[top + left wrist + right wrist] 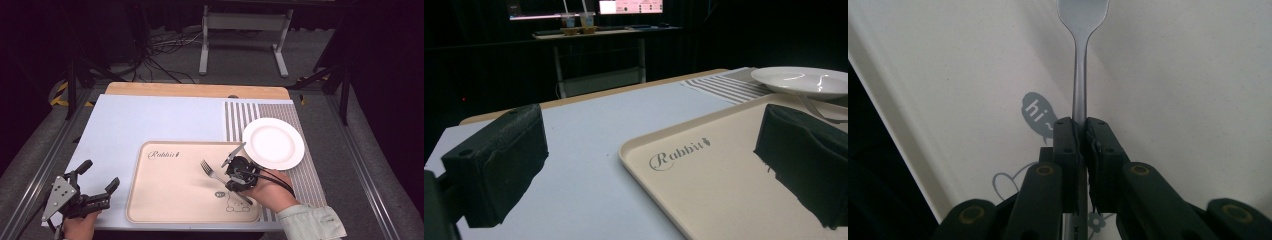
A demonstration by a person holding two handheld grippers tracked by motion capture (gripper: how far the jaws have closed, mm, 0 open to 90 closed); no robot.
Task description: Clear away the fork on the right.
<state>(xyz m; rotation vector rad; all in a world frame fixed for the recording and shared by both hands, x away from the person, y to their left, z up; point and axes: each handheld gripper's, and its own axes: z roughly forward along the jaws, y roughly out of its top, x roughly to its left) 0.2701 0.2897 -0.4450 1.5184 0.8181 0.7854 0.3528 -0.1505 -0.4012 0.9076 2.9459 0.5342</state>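
Right gripper (pixel 1080 132), nearest the lens in the right gripper view: jaws clamped tight on the fork (pixel 1080 75), pinching the handle w/ the pads on either side, approx mid-handle. Fork head points away from the jaws, over the tray surface beside the grey "hi" speech-bubble print. In the high view the fork (pixel 212 172) sits over the right half of the beige tray (pixel 165 200), tines toward the far left, handle running back to the right gripper (pixel 231 181), held by a hand in a light sleeve coming in from the near right. Can't tell if the fork touches the tray or hangs just above it.

Tray lies at the near centre of the table, on a pale blue mat (pixel 150 120); "Rabbit" lettering at its far left corner, small cartoon print near its near right corner.

White plate (pixel 273 143) sits just off the tray's far right corner, on a striped placemat (pixel 240 115), empty.

Left gripper (pixel 97 180) at the near left, off the tray's left edge, over the blue mat: jaws spread wide, nothing between them. Left gripper view confirms – both black pads (pixel 499 165) well apart, tray corner and plate (pixel 804 80) beyond.
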